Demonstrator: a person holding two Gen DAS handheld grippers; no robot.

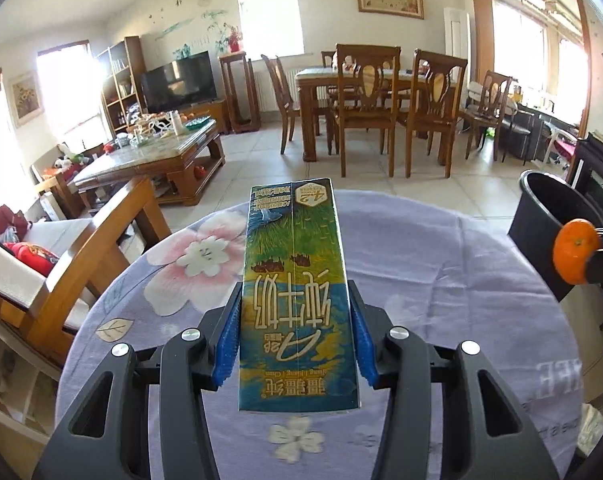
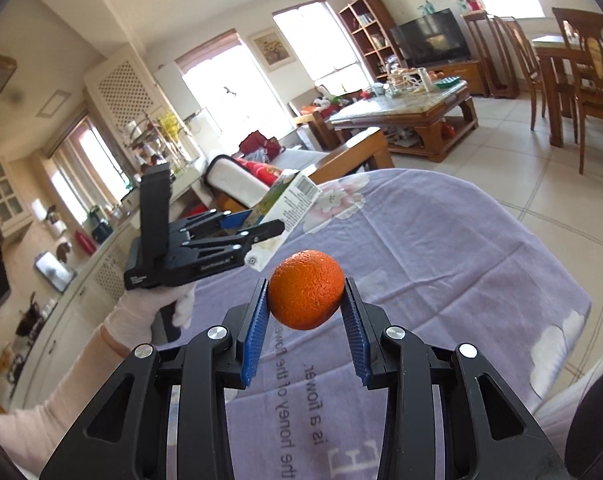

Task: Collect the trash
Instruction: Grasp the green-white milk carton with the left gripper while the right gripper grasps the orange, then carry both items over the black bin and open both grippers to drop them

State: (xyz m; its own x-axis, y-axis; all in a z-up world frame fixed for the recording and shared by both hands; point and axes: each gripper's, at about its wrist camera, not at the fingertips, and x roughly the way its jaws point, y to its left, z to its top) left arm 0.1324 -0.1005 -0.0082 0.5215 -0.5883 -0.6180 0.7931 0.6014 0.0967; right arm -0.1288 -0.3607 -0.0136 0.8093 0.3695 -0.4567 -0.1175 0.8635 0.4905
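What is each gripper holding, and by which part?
The left gripper clamps the milk carton by its long sides, near one end. The right gripper pinches the orange across its middle.

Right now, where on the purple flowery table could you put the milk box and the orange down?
Nearly the whole tablecloth shows bare. There is open cloth ahead of the milk carton, between the pink flower print and the black bin past the far right edge. More lies beyond the orange. The only crowding is the left gripper and right gripper above the cloth.
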